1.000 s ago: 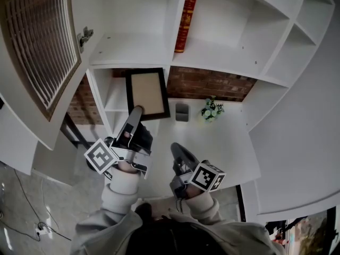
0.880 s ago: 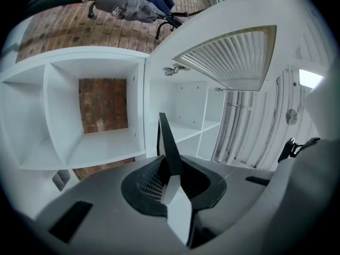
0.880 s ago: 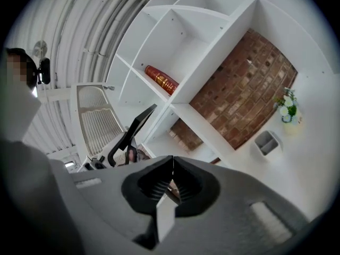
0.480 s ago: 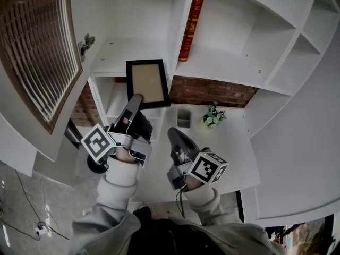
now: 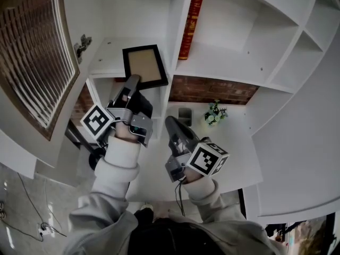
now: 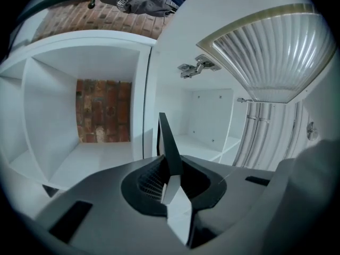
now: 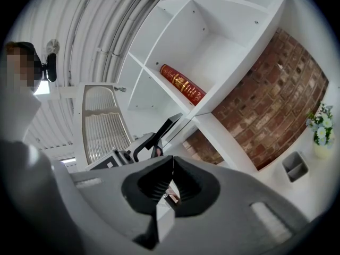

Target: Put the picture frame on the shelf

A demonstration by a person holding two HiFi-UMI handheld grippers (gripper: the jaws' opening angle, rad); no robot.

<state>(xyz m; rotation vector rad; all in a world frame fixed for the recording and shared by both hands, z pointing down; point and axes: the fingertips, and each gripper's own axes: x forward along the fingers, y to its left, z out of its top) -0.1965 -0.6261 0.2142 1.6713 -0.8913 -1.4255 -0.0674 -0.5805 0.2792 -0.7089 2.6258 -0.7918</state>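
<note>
Picture frame (image 5: 144, 65) between left tongs (image 5: 132, 80)

Landmark: white shelf unit (image 5: 228, 62), open compartments.
Wall: red brick wall (image 5: 212, 89), seen through the unit's open back.
Door: slatted cabinet door (image 5: 37, 52), standing open at the unit's left.
Worktop: white desk top (image 5: 228, 147), below the unit.
Ground: grey glossy floor (image 5: 32, 195), below-left of the unit.

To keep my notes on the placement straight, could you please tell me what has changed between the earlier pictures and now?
The left gripper, still shut on the black picture frame with a tan insert, has lifted it up to the white shelf board. The right gripper, shut and empty, has risen too. The red book and the small potted flowers stayed put.
</note>
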